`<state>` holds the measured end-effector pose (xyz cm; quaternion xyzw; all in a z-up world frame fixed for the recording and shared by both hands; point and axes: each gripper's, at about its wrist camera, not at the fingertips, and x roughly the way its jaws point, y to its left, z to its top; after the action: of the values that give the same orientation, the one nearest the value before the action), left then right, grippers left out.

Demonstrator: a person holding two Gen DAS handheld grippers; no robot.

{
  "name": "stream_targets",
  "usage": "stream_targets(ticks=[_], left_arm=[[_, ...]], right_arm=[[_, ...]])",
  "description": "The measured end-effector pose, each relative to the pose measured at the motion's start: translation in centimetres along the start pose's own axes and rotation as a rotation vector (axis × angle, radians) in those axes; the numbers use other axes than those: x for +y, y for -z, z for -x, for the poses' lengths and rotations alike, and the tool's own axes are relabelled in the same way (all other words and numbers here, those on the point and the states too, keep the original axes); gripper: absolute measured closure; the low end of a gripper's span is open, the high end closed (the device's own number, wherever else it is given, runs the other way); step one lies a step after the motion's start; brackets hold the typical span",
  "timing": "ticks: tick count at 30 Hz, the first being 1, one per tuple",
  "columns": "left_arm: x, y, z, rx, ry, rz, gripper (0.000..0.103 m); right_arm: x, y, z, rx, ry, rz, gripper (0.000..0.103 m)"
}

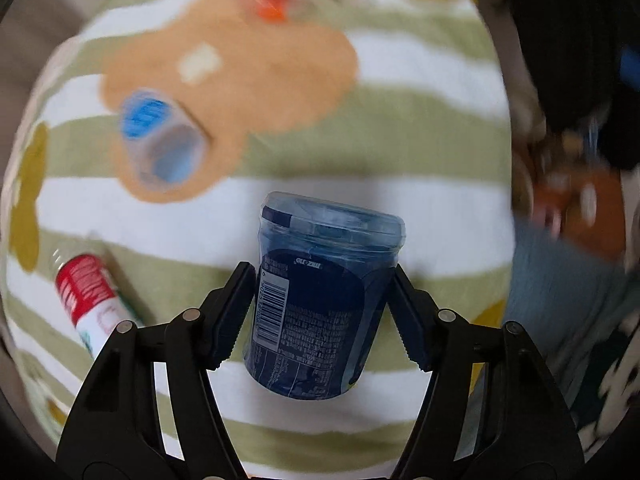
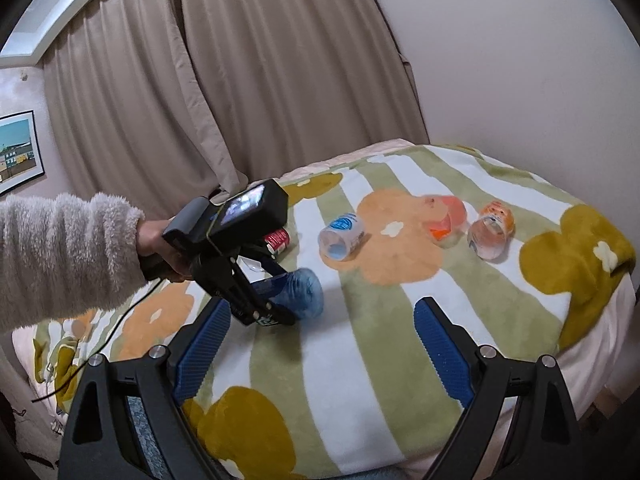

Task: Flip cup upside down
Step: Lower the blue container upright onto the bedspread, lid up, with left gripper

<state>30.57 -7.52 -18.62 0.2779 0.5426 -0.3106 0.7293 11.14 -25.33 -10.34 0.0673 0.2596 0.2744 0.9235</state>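
My left gripper (image 1: 322,300) is shut on a dark blue plastic cup (image 1: 320,304), held above the striped blanket with its printed label upside down and its wide rim pointing away from me. In the right wrist view the left gripper (image 2: 276,300) holds the blue cup (image 2: 298,292) roughly sideways over the bed. My right gripper (image 2: 320,340) is open and empty, low over the blanket's near side, to the right of the held cup.
A clear cup with a blue label (image 2: 342,236) lies on its side mid-bed. An orange cup (image 2: 446,220) and a clear orange-topped cup (image 2: 490,232) lie further right. A red-labelled cup (image 1: 90,300) lies at the left. The bed edge (image 2: 592,344) drops off at the right.
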Motion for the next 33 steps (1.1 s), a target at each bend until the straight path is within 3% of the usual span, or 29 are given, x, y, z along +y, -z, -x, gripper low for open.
stream_targets(ticks=[2,6,10,12,14,18,24,33], left_arm=[[0.7,1.0,2.2,-0.135,0.010,0.146,0.040],[1.6,4.9,5.6,-0.470,0.080,0.542,0.040],[-0.2,8.0,6.2,-0.687,-0.043,0.752,0.039],[-1.0,9.3,5.7,-0.736,-0.067,0.819,0.039],[-1.8,9.6,4.7,-0.751,-0.077,0.853,0.039],[-2.0,9.6,2.0,-0.702,-0.135,0.856,0.039],[-1.9,10.4,-0.6,-0.649,-0.134,0.864,0.039],[-4.3,11.6,-0.6,-0.610,-0.149,0.856,0.040]], right_arm=[[0.2,-0.4,0.1,-0.011,-0.006,0.007,0.011],[0.4,-0.6,0.0,-0.025,-0.031,0.001,0.011],[0.4,0.1,-1.1,0.002,-0.061,-0.008,0.011],[0.6,0.5,-1.4,0.019,-0.065,-0.005,0.011],[0.6,0.8,-1.5,0.029,-0.077,-0.012,0.011],[0.5,1.5,-1.5,0.043,-0.075,-0.001,0.011],[0.2,2.6,-1.7,0.063,-0.059,0.006,0.011],[0.5,3.6,-1.4,0.074,-0.063,0.028,0.011]])
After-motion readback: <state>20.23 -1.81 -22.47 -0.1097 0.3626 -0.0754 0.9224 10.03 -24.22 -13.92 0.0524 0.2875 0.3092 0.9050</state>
